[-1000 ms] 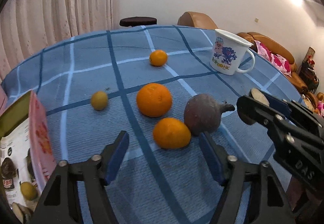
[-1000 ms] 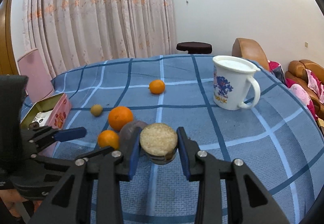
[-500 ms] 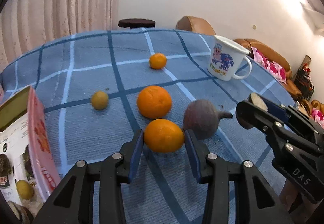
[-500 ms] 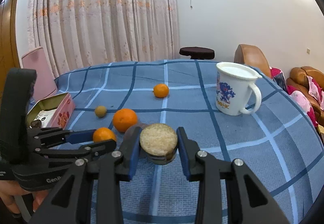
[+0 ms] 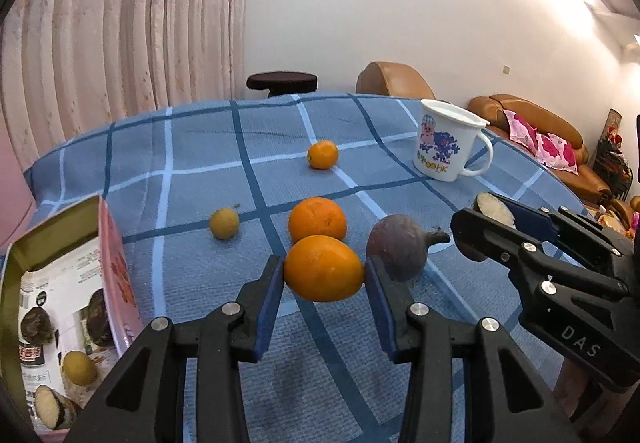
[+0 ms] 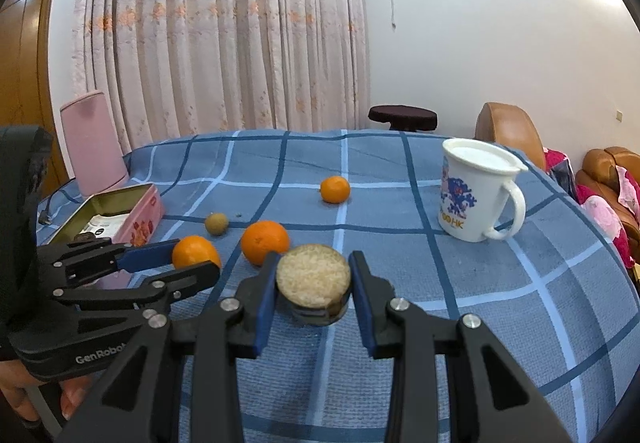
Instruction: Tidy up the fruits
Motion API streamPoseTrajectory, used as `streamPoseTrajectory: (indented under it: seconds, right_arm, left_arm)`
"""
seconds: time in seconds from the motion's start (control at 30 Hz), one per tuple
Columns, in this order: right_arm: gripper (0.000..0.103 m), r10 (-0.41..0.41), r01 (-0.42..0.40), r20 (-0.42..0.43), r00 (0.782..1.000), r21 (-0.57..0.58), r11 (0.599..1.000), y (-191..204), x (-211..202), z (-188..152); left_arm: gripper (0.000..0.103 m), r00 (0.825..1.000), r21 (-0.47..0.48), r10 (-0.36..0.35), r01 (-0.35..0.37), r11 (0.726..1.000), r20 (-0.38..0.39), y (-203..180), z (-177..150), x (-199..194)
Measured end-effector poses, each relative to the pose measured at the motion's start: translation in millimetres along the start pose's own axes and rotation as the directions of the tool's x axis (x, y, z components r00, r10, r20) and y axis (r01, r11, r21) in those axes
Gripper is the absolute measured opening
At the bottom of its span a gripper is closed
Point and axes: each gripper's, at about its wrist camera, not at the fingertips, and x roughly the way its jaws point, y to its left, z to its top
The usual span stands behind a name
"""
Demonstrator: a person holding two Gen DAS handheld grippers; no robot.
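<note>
My left gripper [image 5: 324,279] is shut on an orange [image 5: 323,267] and holds it above the blue checked tablecloth [image 5: 192,147]; it also shows in the right wrist view [image 6: 196,251]. My right gripper [image 6: 314,277] is shut on a cut passion fruit half [image 6: 313,275], pale flesh facing me; it shows at the right of the left wrist view [image 5: 494,209]. On the cloth lie a larger orange [image 5: 317,219], a small orange [image 5: 322,154], a small yellow-green fruit [image 5: 224,223] and a whole purple passion fruit [image 5: 396,247].
An open pink tin [image 5: 60,307] at the left holds several fruit pieces; it also shows in the right wrist view [image 6: 120,209]. A white printed mug [image 5: 450,141] stands at the far right. Beyond the table are a stool [image 5: 282,81] and brown sofas [image 5: 532,131].
My left gripper closed on the near orange and lifted it off the cloth. My right gripper kept its hold on the cut half and rose slightly.
</note>
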Motion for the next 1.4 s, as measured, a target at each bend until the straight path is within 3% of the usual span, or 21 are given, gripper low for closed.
streamPoseTrajectory:
  seconds: [0.33,0.8,1.07,1.4]
  right_arm:
    - [0.038,0.026,-0.025,0.038,0.999,-0.031,0.999,6.6,-6.9,-1.1]
    - [0.038,0.039,-0.034,0.094,0.995,-0.056,0.998,11.9,-18.6,-4.1]
    - [0.038,0.045,-0.039,0.096,0.994,-0.066,0.997,16.1,-20.3,-3.2]
    - [0.038,0.12,-0.109,0.086,0.989,-0.124,0.986,48.1,-10.2,13.3]
  left_arm:
    - [0.043,0.996,0.005,0.031,-0.031,0.999,0.083,-1.1,-2.9,-17.8]
    - [0.043,0.987,0.016,0.067,-0.07,0.997,0.143,-3.9,-7.1,-32.0]
    - [0.043,0.985,0.015,0.083,-0.087,0.996,0.153,-0.8,-9.7,-38.9]
    - [0.044,0.978,-0.034,0.146,-0.143,0.989,0.147,27.6,-10.9,-50.1]
